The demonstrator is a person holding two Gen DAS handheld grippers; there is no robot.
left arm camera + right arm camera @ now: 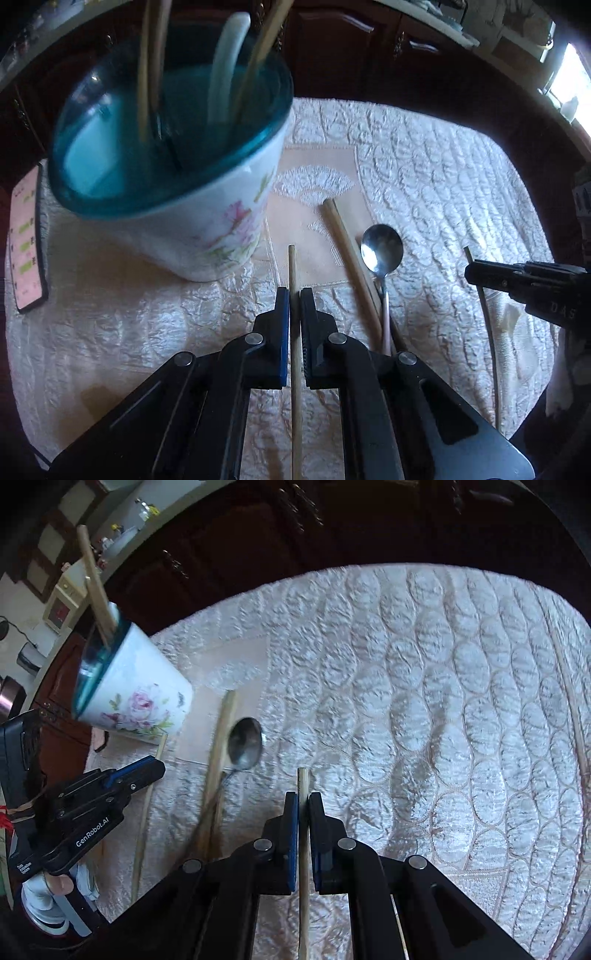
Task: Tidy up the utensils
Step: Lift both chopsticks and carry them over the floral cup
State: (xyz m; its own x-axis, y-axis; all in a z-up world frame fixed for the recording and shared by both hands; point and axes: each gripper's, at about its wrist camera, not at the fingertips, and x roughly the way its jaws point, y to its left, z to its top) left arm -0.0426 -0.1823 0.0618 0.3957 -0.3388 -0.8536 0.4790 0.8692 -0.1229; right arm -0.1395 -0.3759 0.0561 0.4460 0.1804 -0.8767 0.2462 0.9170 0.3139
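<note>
Left wrist view: the left gripper [294,295] has its jaws drawn in on a thin wooden chopstick [295,354], the stick running straight out between the pads with its tip just short of the floral cup [207,221]. That cup, teal inside, already holds several chopsticks and a pale spoon handle. Right of the cup, on the quilted tablecloth [443,166], lie a thicker wooden stick [351,266] and a metal spoon [381,251], the spoon's handle crossing under the stick. Further right of the cup, the right gripper [303,801] is likewise closed onto a second chopstick [303,849], seen plainly in the right wrist view.

The step appears to be dropping the held chopsticks into the cup. To do it well, I would lift each stick clear of the cloth, tip it near upright, bring its lower end over the cup's rim away from the sticks already standing there, and only then loosen the jaws. One hand at a time avoids a clash above the cup.
</note>
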